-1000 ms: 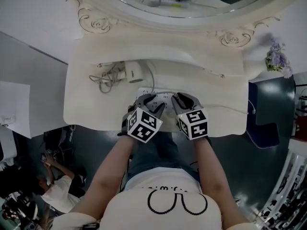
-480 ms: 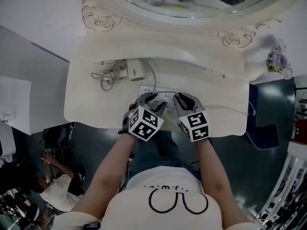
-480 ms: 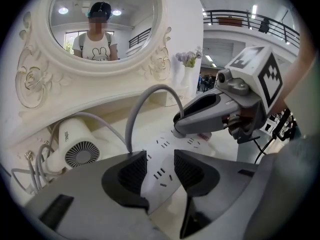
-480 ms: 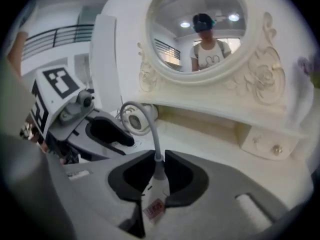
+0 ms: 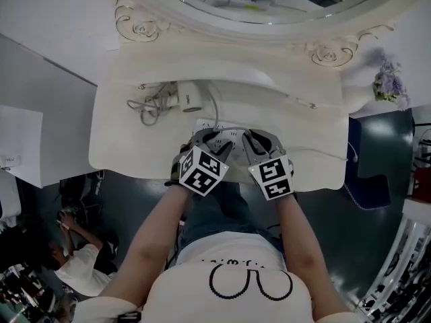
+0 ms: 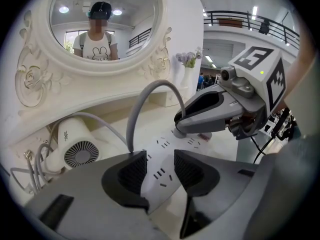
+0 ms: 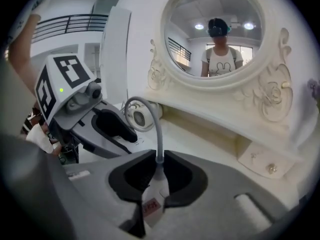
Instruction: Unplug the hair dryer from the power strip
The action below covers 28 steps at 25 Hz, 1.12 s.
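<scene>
A white power strip (image 5: 217,132) lies near the front edge of the cream vanity table (image 5: 121,153). My left gripper (image 6: 160,166) straddles the strip's near end (image 6: 156,176), its pads against the strip's sides. The hair dryer's white plug (image 7: 154,191) sits between the pads of my right gripper (image 7: 159,171). Those jaws have just been closing and now press on the plug. Its grey cable (image 7: 156,121) arcs back to the white hair dryer (image 5: 190,99), which lies on its side at the back left. In the left gripper view the right gripper (image 6: 181,128) reaches the plug on the strip.
A round mirror in an ornate frame (image 5: 135,25) rises behind the table. The dryer's coiled cord (image 5: 149,108) lies left of it. A vase of purple flowers (image 5: 388,83) stands at the far right. A person (image 5: 74,261) sits on the floor at lower left.
The right gripper has rolled a little, so its marker cube now sits at a different tilt. The left gripper and the power strip have stayed put.
</scene>
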Available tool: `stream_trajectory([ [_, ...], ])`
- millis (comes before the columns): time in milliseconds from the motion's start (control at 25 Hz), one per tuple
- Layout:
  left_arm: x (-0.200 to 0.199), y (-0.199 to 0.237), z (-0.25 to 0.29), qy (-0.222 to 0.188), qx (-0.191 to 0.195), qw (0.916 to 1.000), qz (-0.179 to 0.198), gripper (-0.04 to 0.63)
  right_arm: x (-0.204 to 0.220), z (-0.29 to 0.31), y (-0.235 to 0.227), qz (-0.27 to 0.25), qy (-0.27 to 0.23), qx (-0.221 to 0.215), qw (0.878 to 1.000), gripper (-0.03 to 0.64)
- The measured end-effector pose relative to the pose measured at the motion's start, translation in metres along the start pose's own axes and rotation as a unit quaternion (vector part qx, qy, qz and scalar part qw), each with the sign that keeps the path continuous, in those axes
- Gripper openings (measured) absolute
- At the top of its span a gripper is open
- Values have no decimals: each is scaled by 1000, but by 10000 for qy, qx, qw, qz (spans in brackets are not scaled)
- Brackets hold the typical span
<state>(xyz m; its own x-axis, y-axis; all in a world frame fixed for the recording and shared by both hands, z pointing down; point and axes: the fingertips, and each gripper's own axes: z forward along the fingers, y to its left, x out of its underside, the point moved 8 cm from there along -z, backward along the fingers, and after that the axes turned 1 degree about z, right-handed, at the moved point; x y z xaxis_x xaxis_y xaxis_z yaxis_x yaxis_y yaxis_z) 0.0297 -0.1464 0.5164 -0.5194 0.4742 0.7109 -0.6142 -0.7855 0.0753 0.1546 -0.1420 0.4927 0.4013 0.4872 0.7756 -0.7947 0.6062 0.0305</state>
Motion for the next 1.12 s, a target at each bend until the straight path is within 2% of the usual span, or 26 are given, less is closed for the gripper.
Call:
stream_trajectory([
  [80, -1, -1, 1, -19, -56, 10000, -48, 169, 1, 1, -7, 496, -79, 31, 9987, 48],
  [200, -3, -1, 3, -27, -133, 9998, -136, 169, 3, 4, -20, 1497, -278, 71, 9883, 48],
  [320, -4, 0, 3, -42, -179, 9996, -193, 164, 5, 3, -25, 1937, -390, 34, 9803, 48],
  [400, -4, 1, 3, -38, -196, 9996, -223, 150, 6, 0, -23, 1762, -394, 37, 9836, 48],
  [560, -3, 0, 3, -6, -104, 9999, -75, 143, 4, -6, -5, 339, -173, 131, 9992, 44],
  [640, -2, -1, 3, -19, -108, 9999, -22, 143, 1, -6, -1, 14, -65, 134, 9999, 43],
  [720, -4, -1, 3, -38, -141, 9999, -63, 143, -2, -5, -4, 189, -133, 135, 9996, 41],
  [760, -4, -1, 4, -42, -176, 9998, -68, 143, -6, -7, -9, 497, -343, 107, 9981, 41],
  [840, -5, -2, 5, -45, -244, 9997, -45, 141, -25, -12, -23, 1248, -982, 31, 9873, 41],
  [880, -5, -2, 5, -46, -251, 9997, -55, 141, -36, -14, -31, 1414, -1167, 41, 9830, 41],
  [1000, -4, -1, 5, -17, -219, 9997, -115, 141, -47, -21, -49, 1219, -1059, 59, 9869, 43],
  [1120, -4, -1, 4, -12, -223, 9997, -97, 141, -42, -29, -53, 1260, -979, 6, 9872, 43],
])
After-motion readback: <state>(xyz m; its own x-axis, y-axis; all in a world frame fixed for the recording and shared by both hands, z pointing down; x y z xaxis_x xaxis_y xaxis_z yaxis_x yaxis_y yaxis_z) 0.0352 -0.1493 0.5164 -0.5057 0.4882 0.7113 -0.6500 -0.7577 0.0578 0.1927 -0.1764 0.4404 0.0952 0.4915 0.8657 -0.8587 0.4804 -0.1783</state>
